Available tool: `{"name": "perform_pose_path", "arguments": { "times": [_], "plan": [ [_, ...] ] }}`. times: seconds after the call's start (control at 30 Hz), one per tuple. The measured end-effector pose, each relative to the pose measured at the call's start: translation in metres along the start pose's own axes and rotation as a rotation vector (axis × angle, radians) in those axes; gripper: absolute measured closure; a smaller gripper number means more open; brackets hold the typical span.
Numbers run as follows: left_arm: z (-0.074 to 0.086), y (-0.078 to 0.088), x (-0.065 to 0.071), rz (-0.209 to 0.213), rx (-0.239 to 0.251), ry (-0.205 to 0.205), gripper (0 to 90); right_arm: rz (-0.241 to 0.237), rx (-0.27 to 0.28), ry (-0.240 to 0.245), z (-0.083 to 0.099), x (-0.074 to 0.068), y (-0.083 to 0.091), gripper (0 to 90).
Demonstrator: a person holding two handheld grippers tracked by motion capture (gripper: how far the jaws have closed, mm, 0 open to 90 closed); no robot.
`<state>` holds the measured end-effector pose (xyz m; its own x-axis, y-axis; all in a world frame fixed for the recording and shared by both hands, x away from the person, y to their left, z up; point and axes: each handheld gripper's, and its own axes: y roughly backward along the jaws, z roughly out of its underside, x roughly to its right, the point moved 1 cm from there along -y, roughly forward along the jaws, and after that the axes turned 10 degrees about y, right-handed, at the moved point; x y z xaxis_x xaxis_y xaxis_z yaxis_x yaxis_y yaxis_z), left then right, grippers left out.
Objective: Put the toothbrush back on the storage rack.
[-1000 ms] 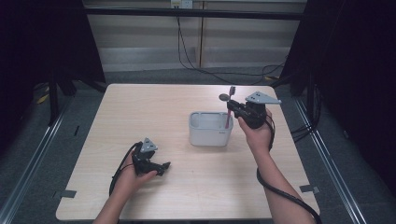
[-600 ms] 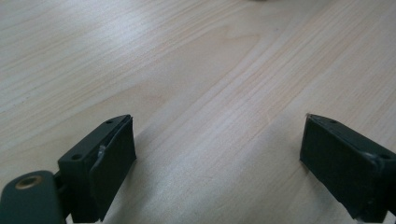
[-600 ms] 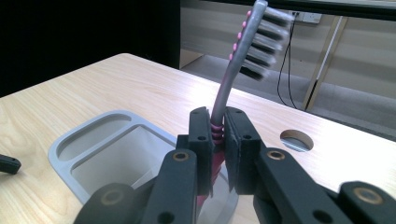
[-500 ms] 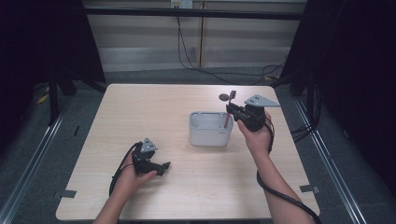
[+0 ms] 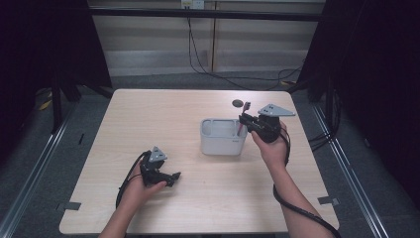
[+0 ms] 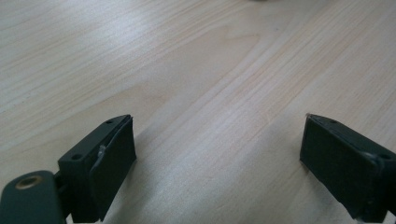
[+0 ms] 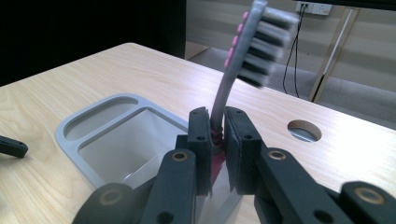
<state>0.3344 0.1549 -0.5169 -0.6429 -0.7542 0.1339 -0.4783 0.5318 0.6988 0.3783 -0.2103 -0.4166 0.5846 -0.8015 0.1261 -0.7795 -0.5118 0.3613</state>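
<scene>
Grey-handled toothbrush [image 7: 233, 70] is clamped in our right gripper [image 7: 218, 135] above the holder [image 5: 223, 144], not yet dropped; left gripper [image 6: 219, 158] wide, empty.

Stood near the middle of the worktop [image 5: 148, 124]: the holder [image 5: 223, 138]. Behind it, a round hole [image 5: 237, 103]. Above its right edge, the toothbrush [image 5: 242, 121].

One toothbrush [image 7: 233, 74], one grey holder [image 5: 223, 136] (two compartments), two tongs [image 5: 173, 176] [image 5: 242, 119], one table [image 5: 148, 119]

wooden table [image 5: 198, 124], cable hole [image 5: 237, 103], floor cables [image 5: 208, 64]
</scene>
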Motion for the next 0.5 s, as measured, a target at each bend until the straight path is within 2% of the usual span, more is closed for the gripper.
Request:
{"name": "perform_pose_path", "arguments": {
  "times": [0.5],
  "plan": [
    [0.0002, 0.0000, 0.0003, 0.001, 0.003, 0.002, 10.2, -0.016, 0.001, -0.003, 0.0026, -0.0012, 0.0019, 78.9]
  ]
}}
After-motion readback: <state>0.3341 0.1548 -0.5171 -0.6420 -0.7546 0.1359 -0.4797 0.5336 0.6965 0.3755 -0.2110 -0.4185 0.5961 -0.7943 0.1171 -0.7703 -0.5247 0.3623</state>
